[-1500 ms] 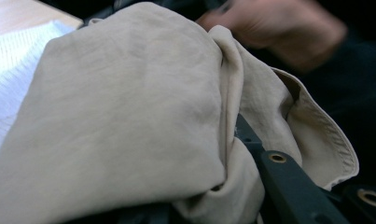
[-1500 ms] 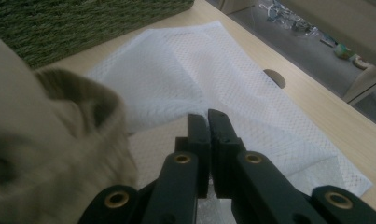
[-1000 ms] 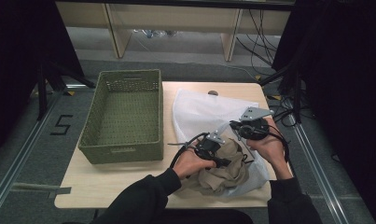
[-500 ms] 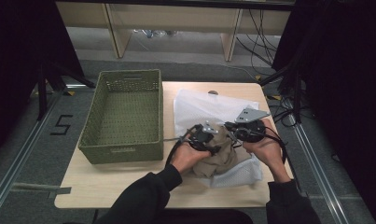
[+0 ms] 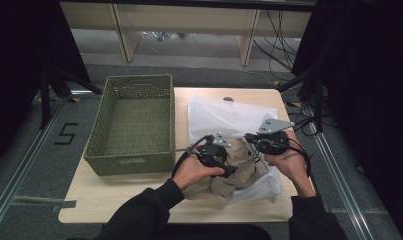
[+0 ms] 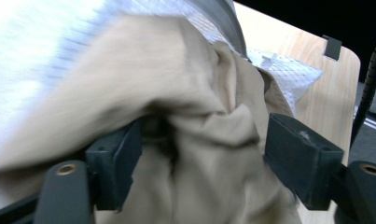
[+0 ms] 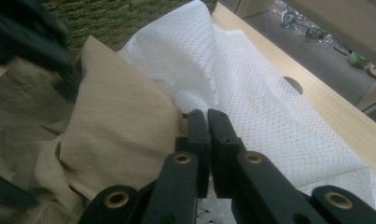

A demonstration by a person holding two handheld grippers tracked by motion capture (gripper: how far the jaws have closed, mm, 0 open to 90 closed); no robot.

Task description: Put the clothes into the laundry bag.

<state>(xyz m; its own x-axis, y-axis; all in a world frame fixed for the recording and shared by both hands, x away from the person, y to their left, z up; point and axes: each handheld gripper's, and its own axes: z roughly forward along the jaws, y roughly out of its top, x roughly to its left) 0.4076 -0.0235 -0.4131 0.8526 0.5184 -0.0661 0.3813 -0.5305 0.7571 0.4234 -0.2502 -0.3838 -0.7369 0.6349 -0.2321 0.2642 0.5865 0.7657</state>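
Nearest to me, my left gripper [image 6: 199, 158] has just let its jaws spread wide. Crumpled tan cloth [image 6: 176, 107] lies loosely between the two black jaws, and I see no pinch on it, so I judge the cloth is released. A second ago, in the high view, this gripper sat lower on the heap, closed on the cloth. Now it sits a little higher and nearer the bag's mouth.

Just beside it, my right gripper [image 7: 207, 122] has its jaws pressed together on a fold of the white mesh bag [image 7: 269, 107], at the edge where the tan cloth meets it. It holds the bag's edge up.

In the high view the tan cloth [image 5: 241, 167] lies at the near end of the white mesh bag [image 5: 224, 117] on the wooden table [image 5: 119, 202], between my two hands, part of it against the mesh.

I take this as a re-grip: the cloth is partly fed toward the bag, and the left gripper needs a fresh hold to push more in.

Farther off, to the left, stands an empty green woven basket [image 5: 131, 125].
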